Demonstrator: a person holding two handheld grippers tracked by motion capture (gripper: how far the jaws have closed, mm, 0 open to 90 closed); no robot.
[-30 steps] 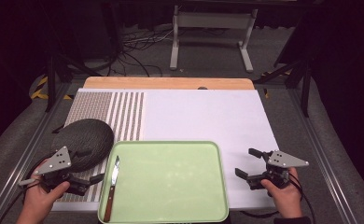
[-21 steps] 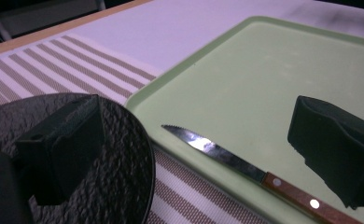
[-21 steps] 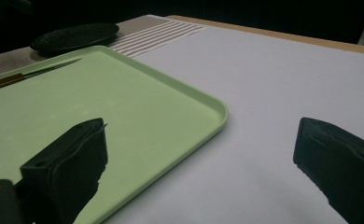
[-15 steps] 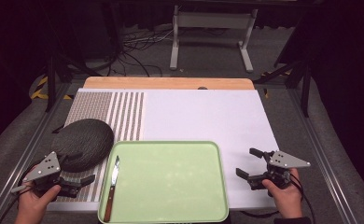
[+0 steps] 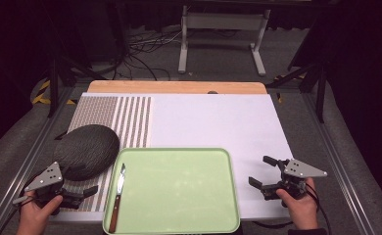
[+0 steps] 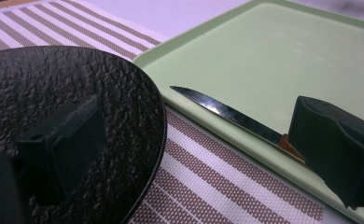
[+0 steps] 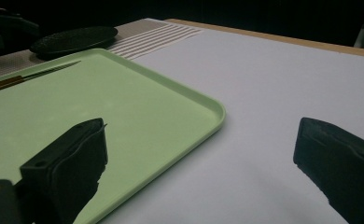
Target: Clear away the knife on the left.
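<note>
Knife (image 5: 118, 196) lies flat along tray (image 5: 179, 156) left edge, thin, stiff, likely slippery blade: grab the wooden handle; left tool (image 5: 74, 192) and right tool (image 5: 267, 174) both wide, empty.

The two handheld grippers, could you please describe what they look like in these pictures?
Both are black. The left gripper and right gripper each have two blocky black jaws and carry a grey three-cornered plate with small dark dots on top. A dark cable trails from the right one. The hands holding them are bare.
</note>
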